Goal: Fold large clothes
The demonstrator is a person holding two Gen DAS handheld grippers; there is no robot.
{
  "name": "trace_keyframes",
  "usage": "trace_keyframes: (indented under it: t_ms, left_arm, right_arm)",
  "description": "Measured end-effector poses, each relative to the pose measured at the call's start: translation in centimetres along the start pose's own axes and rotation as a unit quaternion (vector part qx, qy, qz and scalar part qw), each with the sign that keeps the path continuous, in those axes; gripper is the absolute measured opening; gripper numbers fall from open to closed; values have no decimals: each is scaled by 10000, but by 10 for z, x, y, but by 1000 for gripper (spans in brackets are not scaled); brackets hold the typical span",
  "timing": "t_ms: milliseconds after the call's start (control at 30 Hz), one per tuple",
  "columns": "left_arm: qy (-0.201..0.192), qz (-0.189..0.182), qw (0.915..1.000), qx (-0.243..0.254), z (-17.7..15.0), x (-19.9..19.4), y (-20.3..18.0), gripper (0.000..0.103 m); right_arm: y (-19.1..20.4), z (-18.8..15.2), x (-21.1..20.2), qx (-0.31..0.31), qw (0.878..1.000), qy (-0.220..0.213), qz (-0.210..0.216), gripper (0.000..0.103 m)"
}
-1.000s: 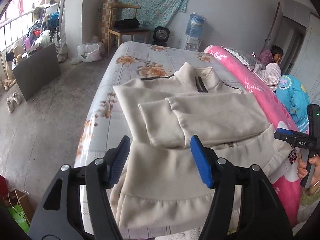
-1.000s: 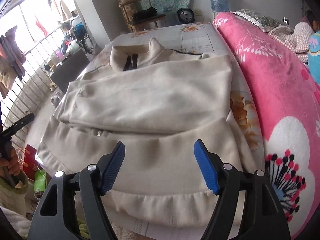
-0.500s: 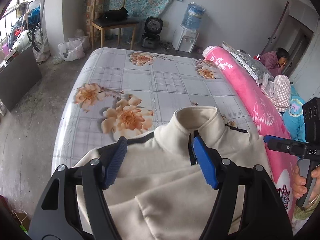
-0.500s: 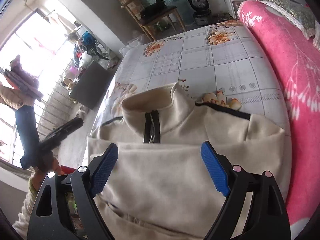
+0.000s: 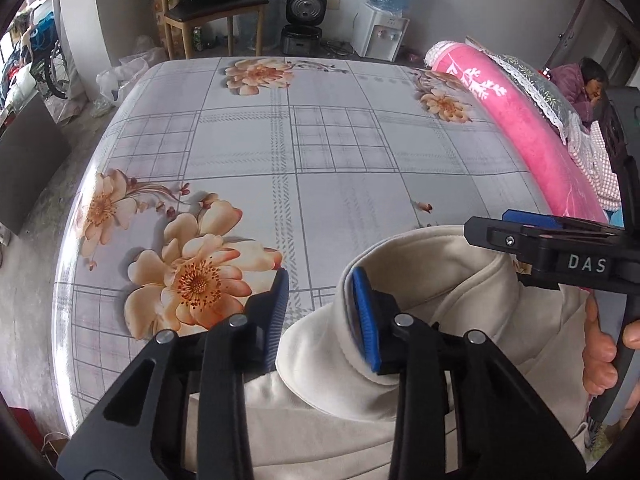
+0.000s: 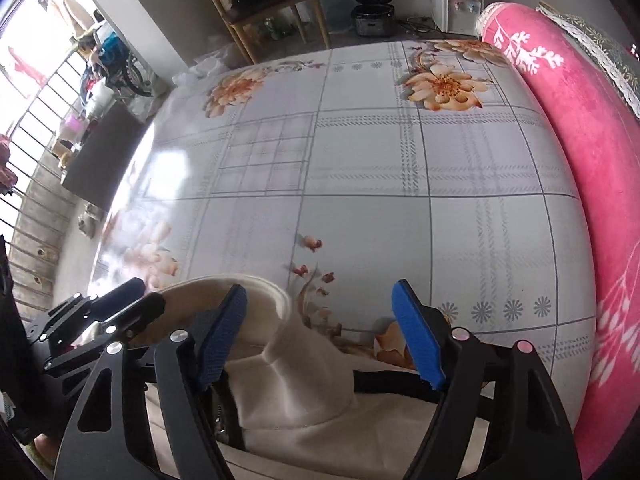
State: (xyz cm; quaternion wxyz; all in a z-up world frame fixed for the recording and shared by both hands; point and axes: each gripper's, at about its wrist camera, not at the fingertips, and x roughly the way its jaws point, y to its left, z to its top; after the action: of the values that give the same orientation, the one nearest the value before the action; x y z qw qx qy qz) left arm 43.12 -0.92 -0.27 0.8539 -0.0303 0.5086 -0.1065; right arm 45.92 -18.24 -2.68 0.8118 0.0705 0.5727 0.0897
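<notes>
Collar of the cream fleece zip jacket (image 5: 420,300) stands upright at the near end of the grey checked, flower-printed bed sheet (image 5: 320,152). The left gripper (image 5: 320,308) is parted, its right pad pressed against the collar's left edge, the other over bare sheet. The right gripper (image 6: 320,336) gapes wide across the collar's right side. Beyond lies open sheet, bounded rightward by a rolled pink floral blanket (image 6: 580,120).
</notes>
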Motion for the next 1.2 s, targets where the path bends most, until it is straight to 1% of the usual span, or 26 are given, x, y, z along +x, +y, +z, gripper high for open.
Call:
trace_keyframes:
  t_ms: [33, 100, 200, 233, 267, 300, 333, 400, 433, 467, 500, 533, 600, 700, 833, 933, 1100, 1200]
  left_arm:
    - [25, -3, 10000, -6, 0, 2, 1, 32]
    - [95, -49, 9999, 6, -3, 2, 2, 32]
    - [181, -129, 9997, 117, -9, -4, -1, 32]
    - [208, -158, 9995, 180, -13, -6, -2, 31]
    - [225, -168, 9993, 266, -16, -9, -5, 31]
    - [205, -135, 9990, 369, -20, -12, -7, 31]
    - [166, -95, 9987, 474, -23, -15, -10, 30]
    - [108, -63, 9979, 633, -30, -21, -14, 25]
    - [101, -80, 9976, 675, -33, -24, -15, 20]
    - [104, -120, 9973, 711, -38, -27, -16, 19]
    - [92, -162, 9971, 743, -42, -31, -16, 17]
    - [67, -211, 9966, 794, -47, -36, -17, 16]
    - [-8, -274, 9954, 923, -56, -47, -18, 14]
    - [-122, -305, 9925, 1174, -73, -62, -22, 12]
    - [-185, -153, 9877, 1542, -96, -75, -32, 10]
    - [-270, -105, 9849, 1709, -111, -84, -38, 9]
    - [-268, -176, 9833, 1789, -136, -89, -39, 9]
    - [-177, -102, 9819, 1885, -151, -82, -41, 9]
  right_arm:
    - [-2, -2, 2, -15, 10000, 51, -23, 63]
    - [-6, -6, 2, -67, 9999, 121, 43, 61]
    - [-3, -14, -9, -316, 9995, 84, 4, 51]
    - [0, -17, -14, -427, 9991, 59, -38, 46]
    - [3, -20, -19, -539, 9985, 41, -88, 44]
    - [6, -23, -23, -673, 9976, 16, -164, 40]
    - [9, -25, -28, -780, 9967, -15, -217, 33]
    - [13, -31, -36, -929, 9953, -24, -282, 26]
    - [14, -35, -40, -979, 9948, -30, -290, 22]
    - [15, -38, -44, -1022, 9943, -45, -300, 20]
    - [16, -43, -50, -1087, 9937, -73, -278, 14]
    - [17, -48, -55, -1161, 9928, -105, -282, 11]
    - [21, -59, -67, -1346, 9901, -206, -350, 10]
    - [26, -79, -83, -1574, 9864, -299, -376, 9]
    - [32, -104, -99, -1779, 9827, -362, -363, 8]
    - [35, -126, -107, -1949, 9793, -385, -387, 8]
    - [30, -160, -105, -2027, 9783, -265, -332, 8]
    - [28, -180, -92, -2033, 9783, -165, -371, 8]
